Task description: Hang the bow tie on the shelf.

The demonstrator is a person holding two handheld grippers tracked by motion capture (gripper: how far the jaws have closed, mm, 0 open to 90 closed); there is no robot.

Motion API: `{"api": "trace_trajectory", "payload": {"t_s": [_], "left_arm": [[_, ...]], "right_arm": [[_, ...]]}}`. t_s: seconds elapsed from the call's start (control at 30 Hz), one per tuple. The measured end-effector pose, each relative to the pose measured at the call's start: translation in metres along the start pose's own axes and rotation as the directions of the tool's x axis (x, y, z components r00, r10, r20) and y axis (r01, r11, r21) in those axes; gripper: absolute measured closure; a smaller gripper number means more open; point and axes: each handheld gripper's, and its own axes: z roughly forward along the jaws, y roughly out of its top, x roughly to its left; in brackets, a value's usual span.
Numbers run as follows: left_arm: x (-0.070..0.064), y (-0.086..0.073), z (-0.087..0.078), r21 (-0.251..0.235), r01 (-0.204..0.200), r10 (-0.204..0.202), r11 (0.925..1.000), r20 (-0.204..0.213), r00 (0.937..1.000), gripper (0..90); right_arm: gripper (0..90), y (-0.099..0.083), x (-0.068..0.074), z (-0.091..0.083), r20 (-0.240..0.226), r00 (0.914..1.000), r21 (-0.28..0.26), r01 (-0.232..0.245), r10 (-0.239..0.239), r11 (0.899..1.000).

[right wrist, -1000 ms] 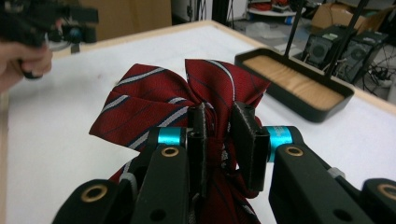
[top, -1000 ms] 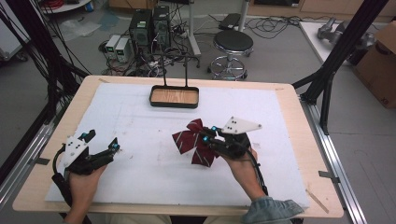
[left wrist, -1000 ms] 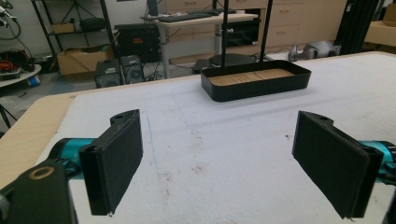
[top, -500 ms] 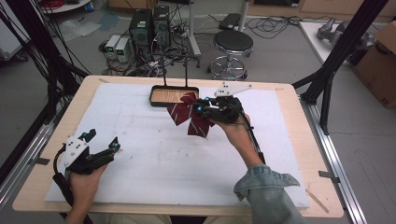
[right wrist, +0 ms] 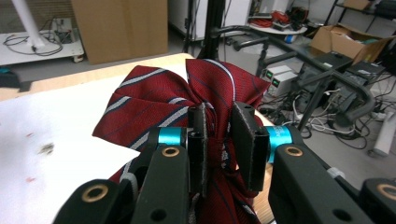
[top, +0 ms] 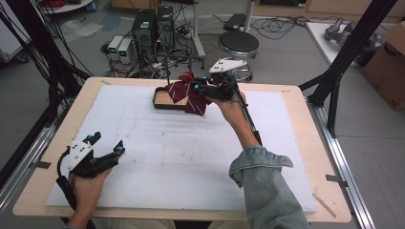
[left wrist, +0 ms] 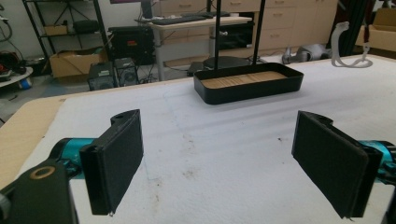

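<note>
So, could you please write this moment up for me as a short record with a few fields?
surface: white foam mat on a wooden table
right gripper: shut on the red striped bow tie, held raised over the black tray
left gripper: open, holding nothing, low near the mat's near left corner
black tray: far middle of the mat, wooden floor, two upright rods
bow tie contact: pinched at its gathered middle between the fingers

Woven striped cloth bow tie (right wrist: 187,100)
</note>
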Motion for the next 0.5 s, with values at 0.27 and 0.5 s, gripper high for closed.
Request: {"api": "trace_trajectory", "payload": {"t_s": [0.27,0.5], "left_arm": [[0.0,0.0,0.0,-0.002,0.006,-0.006,1.0,0.002,1.0,16.9],[0.001,-0.001,0.0,0.001,0.006,-0.006,1.0,0.005,1.0,16.9]], "right_arm": [[76.4,0.017,-0.016,0.011,0.038,0.9992,-0.033,-0.009,0.01,0.999],[76.5,0.03,-0.03,0.016,0.044,0.9985,-0.059,-0.03,0.033,0.998]]}}
